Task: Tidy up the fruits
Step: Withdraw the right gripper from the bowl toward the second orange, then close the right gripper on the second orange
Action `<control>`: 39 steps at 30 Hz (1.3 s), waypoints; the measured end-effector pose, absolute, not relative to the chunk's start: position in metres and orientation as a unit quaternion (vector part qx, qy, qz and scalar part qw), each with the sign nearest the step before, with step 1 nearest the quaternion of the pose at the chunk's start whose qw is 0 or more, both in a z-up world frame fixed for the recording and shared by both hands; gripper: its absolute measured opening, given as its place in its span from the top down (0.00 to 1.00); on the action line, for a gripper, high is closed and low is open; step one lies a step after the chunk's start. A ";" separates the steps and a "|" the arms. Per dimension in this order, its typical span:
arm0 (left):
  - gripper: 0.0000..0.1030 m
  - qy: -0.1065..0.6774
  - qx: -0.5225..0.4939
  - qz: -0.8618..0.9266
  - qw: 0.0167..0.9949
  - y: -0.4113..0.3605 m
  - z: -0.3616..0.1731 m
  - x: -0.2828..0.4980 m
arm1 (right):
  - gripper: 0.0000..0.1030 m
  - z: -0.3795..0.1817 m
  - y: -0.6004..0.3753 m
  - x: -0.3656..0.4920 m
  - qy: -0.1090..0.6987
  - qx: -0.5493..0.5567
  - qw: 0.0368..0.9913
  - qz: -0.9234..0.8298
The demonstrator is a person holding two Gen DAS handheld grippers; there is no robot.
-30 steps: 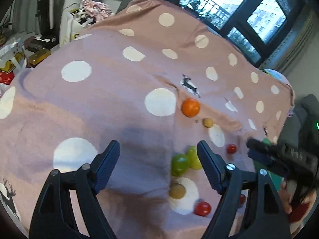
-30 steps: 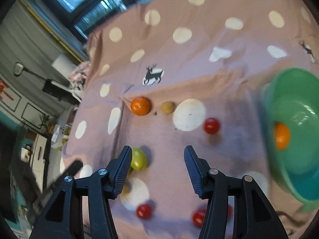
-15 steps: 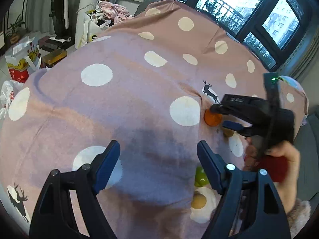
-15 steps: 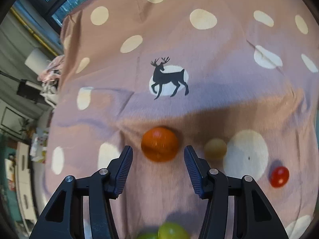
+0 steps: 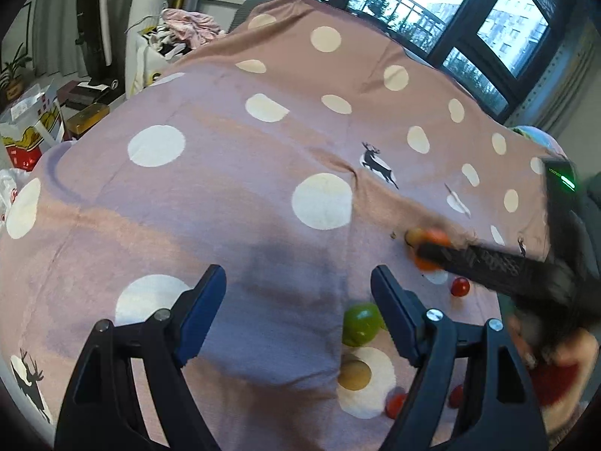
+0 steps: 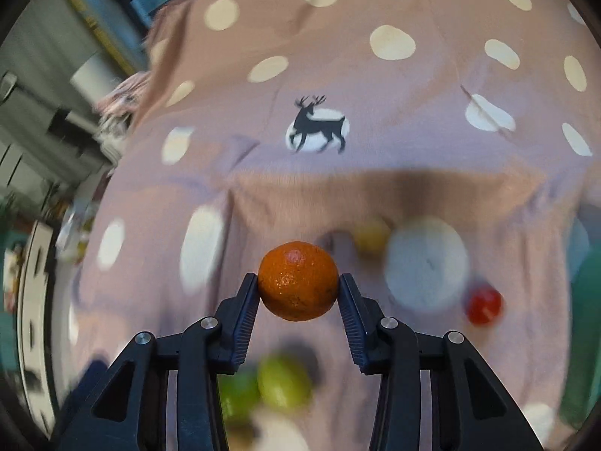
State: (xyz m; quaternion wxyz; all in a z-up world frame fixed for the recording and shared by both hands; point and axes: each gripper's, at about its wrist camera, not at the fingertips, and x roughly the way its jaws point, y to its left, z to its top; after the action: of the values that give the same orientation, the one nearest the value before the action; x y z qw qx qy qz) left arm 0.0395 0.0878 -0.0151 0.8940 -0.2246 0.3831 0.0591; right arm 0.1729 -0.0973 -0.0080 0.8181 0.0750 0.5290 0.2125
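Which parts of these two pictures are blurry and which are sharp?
Right wrist view: the orange and the right tongs gripping it are sharp; the cloth and the fruit behind smear with motion. Left wrist view: the left tongs and cloth are crisp; only the right tongs crossing at right are smeared.

Daylight is admitted through the windows (image 5: 469,18), and soft shadows are cast on the cloth (image 5: 225,195). Strong fisheye bending and dark corners are seen. In the right wrist view, only the orange (image 6: 298,281) is rendered sharp; the background is motion-blurred.
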 end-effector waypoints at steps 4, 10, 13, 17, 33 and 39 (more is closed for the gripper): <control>0.23 0.385 -0.212 0.054 0.897 0.076 -0.015 0.040 | 0.57 -0.003 -0.123 0.133 0.528 0.040 0.814 0.238; 0.23 0.390 -0.190 0.038 0.900 0.056 -0.016 0.042 | 0.57 -0.028 -0.146 0.101 0.545 0.006 0.803 0.243; 0.24 0.397 -0.186 0.032 0.898 0.049 -0.019 0.044 | 0.57 -0.043 -0.148 0.100 0.562 -0.011 0.793 0.235; 0.24 0.401 -0.175 0.033 0.899 0.041 -0.022 0.045 | 0.57 -0.046 -0.145 0.104 0.558 -0.015 0.797 0.229; 0.24 0.399 -0.184 -0.017 0.898 0.014 -0.019 0.047 | 0.57 -0.022 -0.182 0.095 0.510 0.050 0.823 0.245; 0.32 0.408 -0.179 -0.075 0.892 -0.014 -0.021 0.049 | 0.57 -0.014 -0.205 0.099 0.478 0.130 0.835 0.240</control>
State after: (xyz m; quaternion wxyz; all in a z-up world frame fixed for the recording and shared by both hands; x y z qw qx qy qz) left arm 0.0485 -0.0143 -0.0207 0.8918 -0.1792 0.4085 -0.0753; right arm 0.0991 -0.2051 -0.0142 0.8350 0.1305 0.4779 0.2396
